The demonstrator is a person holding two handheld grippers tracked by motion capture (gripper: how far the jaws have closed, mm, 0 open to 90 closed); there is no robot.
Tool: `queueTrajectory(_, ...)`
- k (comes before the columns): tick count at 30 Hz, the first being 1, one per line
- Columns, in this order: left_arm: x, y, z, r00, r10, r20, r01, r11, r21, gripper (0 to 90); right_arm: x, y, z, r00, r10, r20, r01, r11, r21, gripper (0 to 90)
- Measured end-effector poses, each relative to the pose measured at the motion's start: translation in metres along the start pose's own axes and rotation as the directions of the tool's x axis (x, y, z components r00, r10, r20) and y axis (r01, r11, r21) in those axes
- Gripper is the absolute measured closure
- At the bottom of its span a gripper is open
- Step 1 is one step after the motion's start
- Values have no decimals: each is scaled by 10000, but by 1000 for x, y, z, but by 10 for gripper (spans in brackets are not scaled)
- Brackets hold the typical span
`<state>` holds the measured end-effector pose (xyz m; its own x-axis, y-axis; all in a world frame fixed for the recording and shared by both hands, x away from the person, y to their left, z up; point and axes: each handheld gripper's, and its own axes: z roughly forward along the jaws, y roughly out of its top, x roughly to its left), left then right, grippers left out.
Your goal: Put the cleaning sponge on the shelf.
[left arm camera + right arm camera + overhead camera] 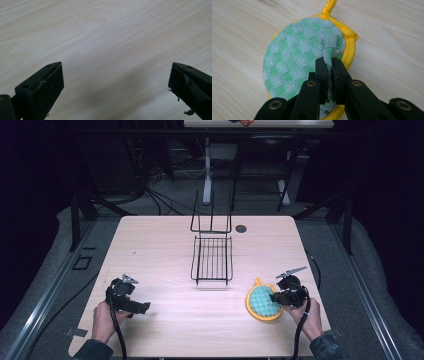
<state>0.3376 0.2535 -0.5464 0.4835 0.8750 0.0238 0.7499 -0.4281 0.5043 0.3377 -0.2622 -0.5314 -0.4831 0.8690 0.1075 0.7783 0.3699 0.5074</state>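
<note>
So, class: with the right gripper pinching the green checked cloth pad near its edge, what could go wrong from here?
1. The right gripper pinches only a fold of the pad near its yellow rim, so it may slip free when lifted.
2. Held at one edge, the pad could droop and catch on the wire rack.
3. The left gripper stands open over bare table, giving no support.

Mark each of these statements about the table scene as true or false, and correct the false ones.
1. The right gripper has its jaws pinched on the green and yellow pad. True.
2. The left gripper holds a cup. False: its jaws stand open over bare table.
3. The pad lies inside the wire rack. False: it lies on the table, nearer the person than the rack.
4. The pad has a yellow loop at its rim. True.
</note>
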Motion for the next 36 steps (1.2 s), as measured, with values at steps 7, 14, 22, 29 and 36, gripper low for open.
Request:
queueTrajectory(7,0,1,-1,10000,2,-7,-2,10000,-51,0,2,2,-10,9999,-90,-45,89,9995,-296,858)
queueTrajectory(14,0,-1,-2,9999,-69,-93,67,9999,-125,0,5,4,-23,9996,-147,-240,129,9973,-725,858)
queueTrajectory(22,0,-1,-1,10000,-87,-46,87,10000,-28,0,4,6,-33,9996,-167,-238,143,9953,-963,858)
queueTrajectory(29,1,-1,0,9999,-108,-49,108,9999,14,0,6,10,-41,9994,-216,-273,181,9923,-1225,859)
queueTrajectory(36,0,0,1,10000,-56,-58,56,10000,7,0,8,14,-46,9988,-351,-340,301,9902,-1366,860)
